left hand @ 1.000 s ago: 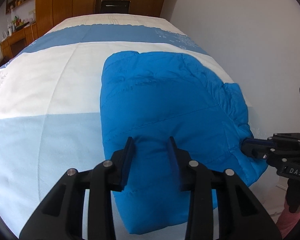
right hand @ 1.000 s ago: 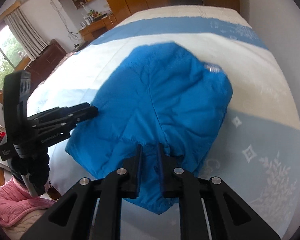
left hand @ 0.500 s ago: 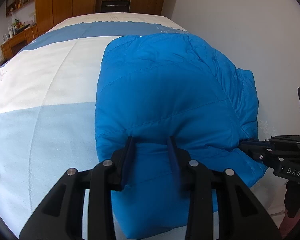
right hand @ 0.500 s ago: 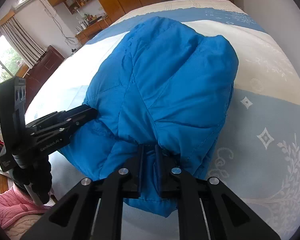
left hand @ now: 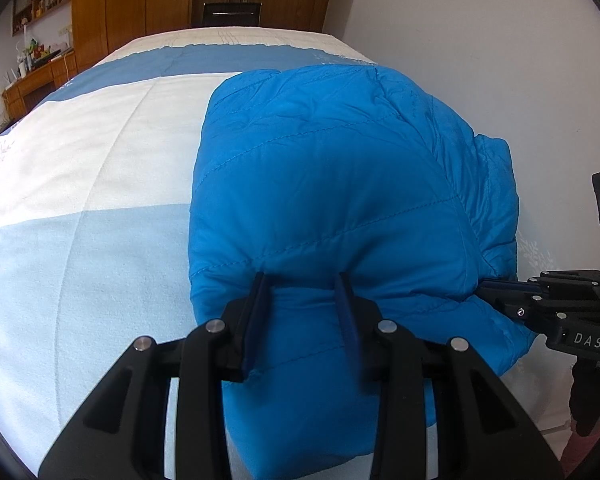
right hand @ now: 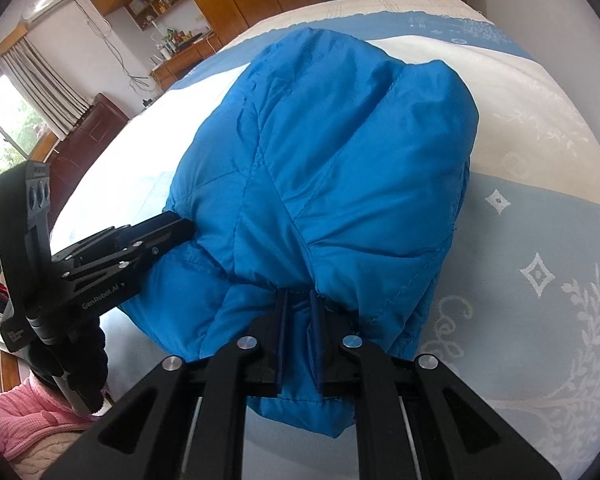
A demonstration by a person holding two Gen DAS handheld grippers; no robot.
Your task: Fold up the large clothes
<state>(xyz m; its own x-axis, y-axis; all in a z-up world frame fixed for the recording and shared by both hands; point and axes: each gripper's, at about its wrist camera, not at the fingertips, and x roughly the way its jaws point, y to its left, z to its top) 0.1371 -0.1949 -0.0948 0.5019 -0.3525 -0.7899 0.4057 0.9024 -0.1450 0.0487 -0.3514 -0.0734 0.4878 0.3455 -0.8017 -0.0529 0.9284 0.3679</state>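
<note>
A: Where's everything sitting?

B: The bed (left hand: 80,184) fills the view; the blue padded jacket (left hand: 332,184) bulges at centre, reaching toward twelve o'clock. The left tongs (left hand: 304,300) are clamped on a thick fold at six o'clock, and the right tongs (right hand: 300,320) are pinched nearly together on a thin hem.

A: Advice for the fold?

B: I'd carry both hems evenly, lay edges square, then release.

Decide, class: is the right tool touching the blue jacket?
Touching. The right wrist view shows the right tool with its fingers pinching a fold of the jacket, fabric bunched tight between them.
</note>
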